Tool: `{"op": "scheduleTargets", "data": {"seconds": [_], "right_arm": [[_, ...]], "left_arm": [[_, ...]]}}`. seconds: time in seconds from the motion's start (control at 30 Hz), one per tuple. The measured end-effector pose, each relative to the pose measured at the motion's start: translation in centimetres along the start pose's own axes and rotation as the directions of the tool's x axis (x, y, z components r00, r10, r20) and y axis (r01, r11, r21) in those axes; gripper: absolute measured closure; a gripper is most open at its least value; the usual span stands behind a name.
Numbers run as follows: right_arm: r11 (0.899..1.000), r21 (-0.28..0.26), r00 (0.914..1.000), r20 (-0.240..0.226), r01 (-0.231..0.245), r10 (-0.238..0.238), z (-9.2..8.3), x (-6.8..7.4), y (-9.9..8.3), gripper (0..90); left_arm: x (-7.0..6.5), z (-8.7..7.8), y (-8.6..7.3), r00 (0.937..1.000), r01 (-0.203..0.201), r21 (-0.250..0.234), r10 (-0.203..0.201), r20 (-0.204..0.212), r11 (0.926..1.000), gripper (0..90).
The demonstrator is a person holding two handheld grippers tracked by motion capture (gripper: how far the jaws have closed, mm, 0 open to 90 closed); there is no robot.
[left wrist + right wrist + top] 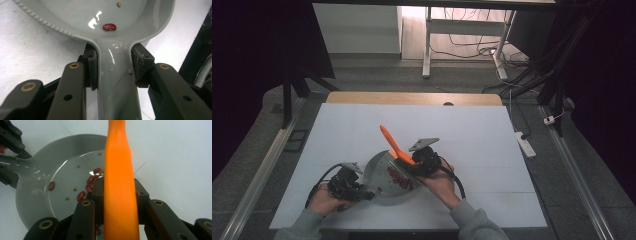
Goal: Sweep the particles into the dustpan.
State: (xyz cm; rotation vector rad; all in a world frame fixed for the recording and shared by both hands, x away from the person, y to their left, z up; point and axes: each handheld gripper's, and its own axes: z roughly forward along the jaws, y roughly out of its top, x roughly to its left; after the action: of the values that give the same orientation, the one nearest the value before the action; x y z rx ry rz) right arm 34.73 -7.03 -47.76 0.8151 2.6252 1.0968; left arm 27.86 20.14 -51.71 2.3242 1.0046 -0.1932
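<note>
— Under my right jaws, what lies where?

— Beans (88, 185), red ones mostly with a few small yellowish bits, scattered on the floor of the grey pan (384, 176). They sit just below and to the near side of the orange utensil (393, 144) I hold. Its long axis runs up and away from me across the pan's far rim, handle end pointing toward the far side of the table (472, 130).

— Which hand is nearer the beans?

— My right gripper (424, 159). It hangs at the pan's right edge, directly over the cluster. My left gripper (349, 186) is off at the pan's left side, on the handle.

— Are your jaws closed?

— Both clenched. The right pair pinches the orange utensil from either side. The left pair grips the pan's handle (116, 82) just behind the bowl, pads pressed against both edges.

— How does the pan look?

— Glossy pale grey, shallow, with a beaded rim. From the left gripper view one red bean (109, 26) lies alone near the handle, apart from the rest.

— And the next move?

— I judge it turns on sweeping the utensil's working end, hidden beneath my jaws, through the beans while my left steadies the pan.
</note>
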Motion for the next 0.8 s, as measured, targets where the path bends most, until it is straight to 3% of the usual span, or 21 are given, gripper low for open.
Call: {"op": "scheduleTargets", "data": {"seconds": [0.47,0.8], "right_arm": [[0.993,-0.095,0.9968,0.039,-0.066,0.07,-3.8,-3.1,-1.7,70.6],[0.988,-0.142,0.9975,0.036,-0.056,0.061,-5.7,-4.0,-2.4,70.6]], "left_arm": [[0.0,0.0,-0.1,0.9999,0.005,-0.025,-0.005,-0.011,0.9997,61.9],[0.0,-0.4,-0.2,0.9998,0.007,-0.057,-0.008,-0.02,0.9984,61.9]]}}
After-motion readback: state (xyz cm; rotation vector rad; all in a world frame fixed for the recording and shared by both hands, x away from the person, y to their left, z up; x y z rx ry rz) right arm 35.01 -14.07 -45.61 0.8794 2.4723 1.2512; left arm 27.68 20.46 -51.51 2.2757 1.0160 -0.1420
